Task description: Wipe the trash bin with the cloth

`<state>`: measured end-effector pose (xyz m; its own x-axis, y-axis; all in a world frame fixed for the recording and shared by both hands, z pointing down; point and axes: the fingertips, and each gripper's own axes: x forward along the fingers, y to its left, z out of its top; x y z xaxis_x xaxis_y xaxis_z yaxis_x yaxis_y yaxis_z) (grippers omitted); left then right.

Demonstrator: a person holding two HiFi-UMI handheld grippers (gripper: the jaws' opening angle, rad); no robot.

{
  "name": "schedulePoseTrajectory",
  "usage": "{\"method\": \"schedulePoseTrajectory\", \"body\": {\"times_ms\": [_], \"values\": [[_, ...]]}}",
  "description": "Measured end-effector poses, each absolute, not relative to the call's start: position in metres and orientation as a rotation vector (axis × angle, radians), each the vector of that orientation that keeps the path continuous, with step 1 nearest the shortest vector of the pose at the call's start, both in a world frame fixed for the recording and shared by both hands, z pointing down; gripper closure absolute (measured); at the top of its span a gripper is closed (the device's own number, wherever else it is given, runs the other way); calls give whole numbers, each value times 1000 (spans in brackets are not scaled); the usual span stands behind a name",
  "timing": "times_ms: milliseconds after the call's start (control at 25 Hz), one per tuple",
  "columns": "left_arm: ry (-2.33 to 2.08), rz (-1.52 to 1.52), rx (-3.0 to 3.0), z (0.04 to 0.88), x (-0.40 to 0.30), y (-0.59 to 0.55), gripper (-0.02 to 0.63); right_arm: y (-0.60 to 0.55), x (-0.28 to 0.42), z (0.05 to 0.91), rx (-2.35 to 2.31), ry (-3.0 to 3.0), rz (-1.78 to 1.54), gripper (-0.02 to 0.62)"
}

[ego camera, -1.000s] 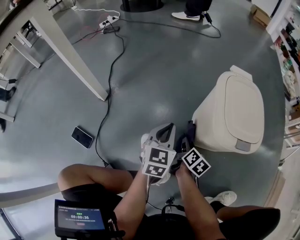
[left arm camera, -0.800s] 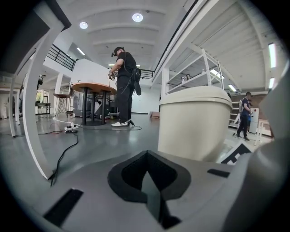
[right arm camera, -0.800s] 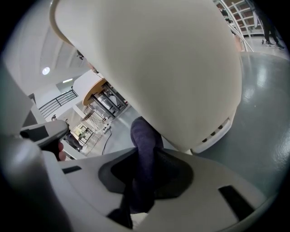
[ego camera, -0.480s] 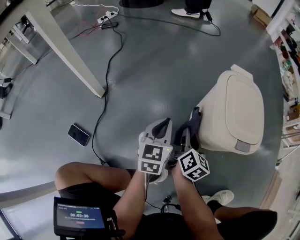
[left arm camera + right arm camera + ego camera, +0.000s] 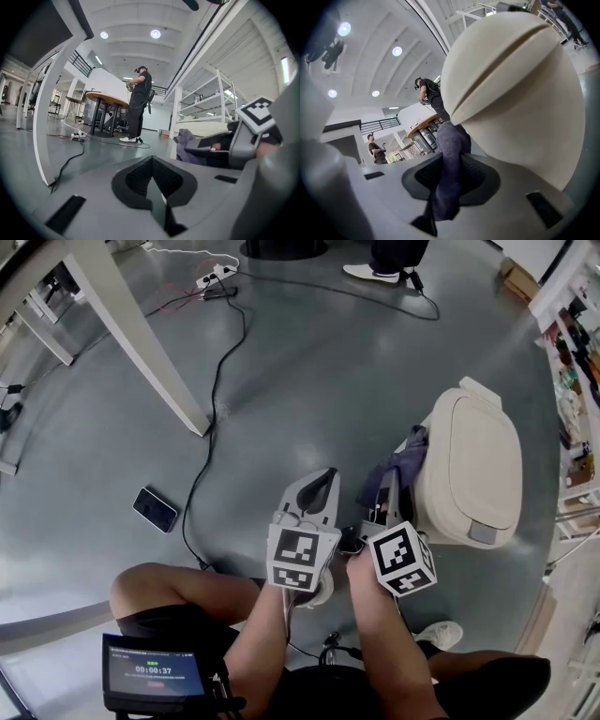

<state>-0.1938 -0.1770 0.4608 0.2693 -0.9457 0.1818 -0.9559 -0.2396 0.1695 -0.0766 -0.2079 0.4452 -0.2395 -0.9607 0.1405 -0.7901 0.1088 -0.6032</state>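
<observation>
A cream trash bin (image 5: 475, 468) with a swing lid stands on the grey floor at the right. My right gripper (image 5: 392, 486) is shut on a dark purple cloth (image 5: 404, 461), and the cloth is pressed against the bin's left side near the top. In the right gripper view the cloth (image 5: 449, 173) hangs out between the shut jaws, right against the bin's rounded wall (image 5: 520, 93). My left gripper (image 5: 320, 489) hovers just left of the right one, shut and holding nothing. The left gripper view shows the cloth (image 5: 186, 145) and the right gripper (image 5: 220, 151) beside it.
A black phone (image 5: 154, 509) lies on the floor at the left, next to a black cable (image 5: 212, 418) that runs to a power strip (image 5: 215, 279). A white table leg (image 5: 141, 338) slants at the upper left. Shelving (image 5: 572, 343) stands behind the bin. A person stands far off (image 5: 138, 103).
My right gripper has risen with the cloth along the bin's left side, from low on the wall to near the lid. The left gripper has shifted slightly.
</observation>
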Motion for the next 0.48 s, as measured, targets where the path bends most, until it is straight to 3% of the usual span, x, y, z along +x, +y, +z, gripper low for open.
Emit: {"method": "schedulePoseTrajectory", "body": {"times_ms": [480], "values": [[-1772,2,2247,457,-214,-176,609,-206,-73,490,-1810,1979,-1022,505]]}}
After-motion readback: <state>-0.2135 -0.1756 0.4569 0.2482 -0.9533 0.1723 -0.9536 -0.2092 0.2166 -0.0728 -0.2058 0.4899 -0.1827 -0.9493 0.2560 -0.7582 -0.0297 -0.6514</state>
